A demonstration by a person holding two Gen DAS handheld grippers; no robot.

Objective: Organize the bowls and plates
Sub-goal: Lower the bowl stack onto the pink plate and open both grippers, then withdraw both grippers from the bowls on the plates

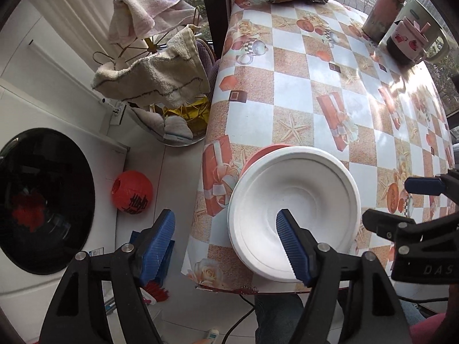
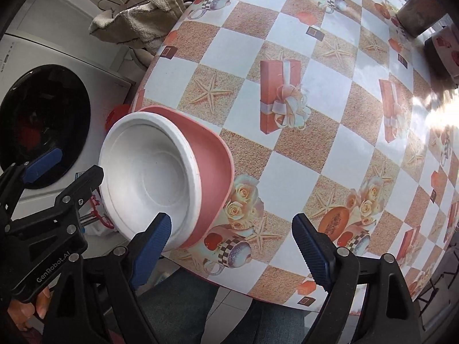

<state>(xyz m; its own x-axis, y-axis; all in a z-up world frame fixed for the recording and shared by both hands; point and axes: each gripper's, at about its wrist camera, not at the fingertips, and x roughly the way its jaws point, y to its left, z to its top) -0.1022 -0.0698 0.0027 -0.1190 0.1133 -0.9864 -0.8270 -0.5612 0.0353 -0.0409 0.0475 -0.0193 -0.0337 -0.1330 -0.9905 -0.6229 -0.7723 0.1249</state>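
White bowl (image 1: 295, 215) is sitting nested on pink plate (image 2: 213, 169) at table (image 1: 315, 86) corner, stacking apparently done; left gripper (image 1: 226, 246) and right gripper (image 2: 232, 246) are gaping wide, holding nothing.

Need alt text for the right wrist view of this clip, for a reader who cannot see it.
A white bowl sits on a pink plate near the edge of a table with a checkered tablecloth. The right gripper is open in the foreground, one finger over the bowl's rim; the left gripper is also open, at the left.
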